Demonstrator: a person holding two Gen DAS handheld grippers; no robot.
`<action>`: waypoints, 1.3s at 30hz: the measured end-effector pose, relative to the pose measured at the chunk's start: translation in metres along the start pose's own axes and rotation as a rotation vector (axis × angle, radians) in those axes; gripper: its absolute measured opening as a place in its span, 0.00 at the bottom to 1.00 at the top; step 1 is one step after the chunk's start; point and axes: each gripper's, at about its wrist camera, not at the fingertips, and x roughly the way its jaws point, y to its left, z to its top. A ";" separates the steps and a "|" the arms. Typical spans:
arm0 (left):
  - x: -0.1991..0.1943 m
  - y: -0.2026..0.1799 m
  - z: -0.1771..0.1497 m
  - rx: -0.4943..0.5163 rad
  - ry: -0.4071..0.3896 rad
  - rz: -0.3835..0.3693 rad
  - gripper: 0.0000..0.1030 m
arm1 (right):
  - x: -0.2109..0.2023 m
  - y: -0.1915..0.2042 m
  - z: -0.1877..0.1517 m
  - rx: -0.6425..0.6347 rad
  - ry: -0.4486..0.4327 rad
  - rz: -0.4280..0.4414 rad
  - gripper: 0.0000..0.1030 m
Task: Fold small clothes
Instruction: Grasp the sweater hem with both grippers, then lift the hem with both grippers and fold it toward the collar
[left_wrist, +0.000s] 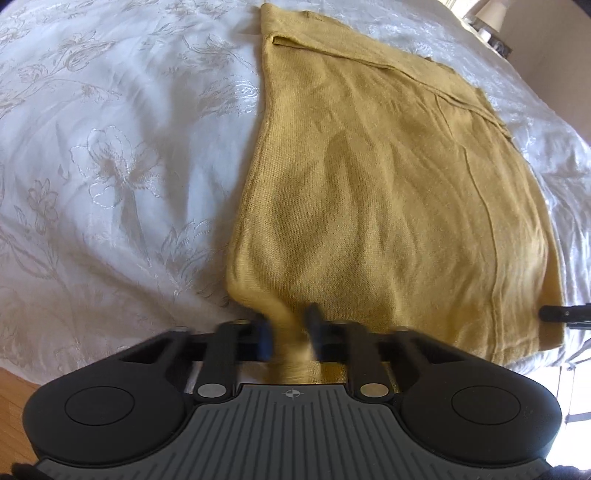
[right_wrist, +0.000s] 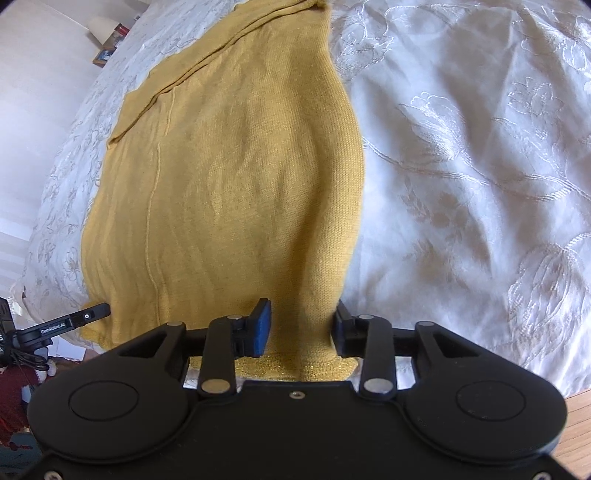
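A mustard-yellow knit garment (left_wrist: 388, 206) lies flat on a white embroidered bedspread (left_wrist: 110, 166), folded lengthwise, with a seam and a folded sleeve edge near its far end. My left gripper (left_wrist: 288, 332) is shut on the garment's near left corner, the cloth bunched between its fingers. In the right wrist view the same garment (right_wrist: 240, 184) stretches away from me. My right gripper (right_wrist: 301, 326) straddles the near right edge with its jaws apart and cloth between them, not pinched. The other gripper's tip shows at the left (right_wrist: 92, 312).
The white bedspread (right_wrist: 480, 166) spreads wide on the outer side of each view. A wooden floor (right_wrist: 576, 424) shows past the bed's near edge. A bedside lamp (right_wrist: 103, 27) and small items stand beyond the far corner. A dark red cloth (right_wrist: 18, 387) lies on the floor.
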 end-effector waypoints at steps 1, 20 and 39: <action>-0.004 0.003 -0.001 -0.018 -0.013 -0.020 0.07 | -0.002 0.000 0.001 -0.011 0.001 0.004 0.13; -0.086 0.006 0.119 -0.155 -0.425 -0.189 0.07 | -0.067 0.036 0.106 0.040 -0.321 0.135 0.14; -0.007 0.022 0.197 -0.032 -0.195 -0.177 0.37 | -0.009 0.056 0.202 0.101 -0.289 -0.021 0.17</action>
